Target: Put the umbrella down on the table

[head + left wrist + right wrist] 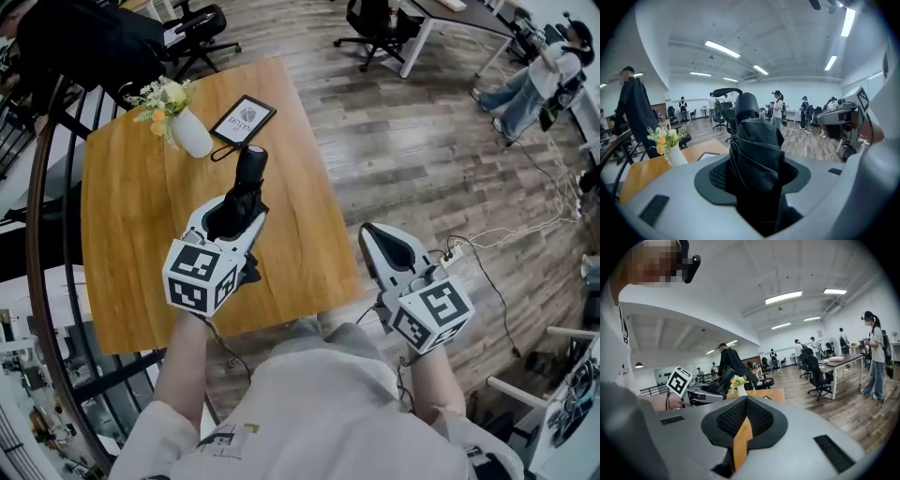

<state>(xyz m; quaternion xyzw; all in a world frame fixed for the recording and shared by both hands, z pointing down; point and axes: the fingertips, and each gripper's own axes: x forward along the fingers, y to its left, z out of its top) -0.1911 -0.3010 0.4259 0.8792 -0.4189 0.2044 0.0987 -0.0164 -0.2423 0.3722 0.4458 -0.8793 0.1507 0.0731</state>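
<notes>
The jaws of the left gripper stand wide but clamped on the folded black umbrella in the head view, where we hold it over the wooden surface, short of the vase, forearm stretched forward and tipped slightly down, likely ready to lay it flat. In the left gripper view its bundled fabric fills the gap, handle pointing ahead. In the right gripper view the right gripper is closed on nothing and sits level beside the surface, spare for now.
</notes>
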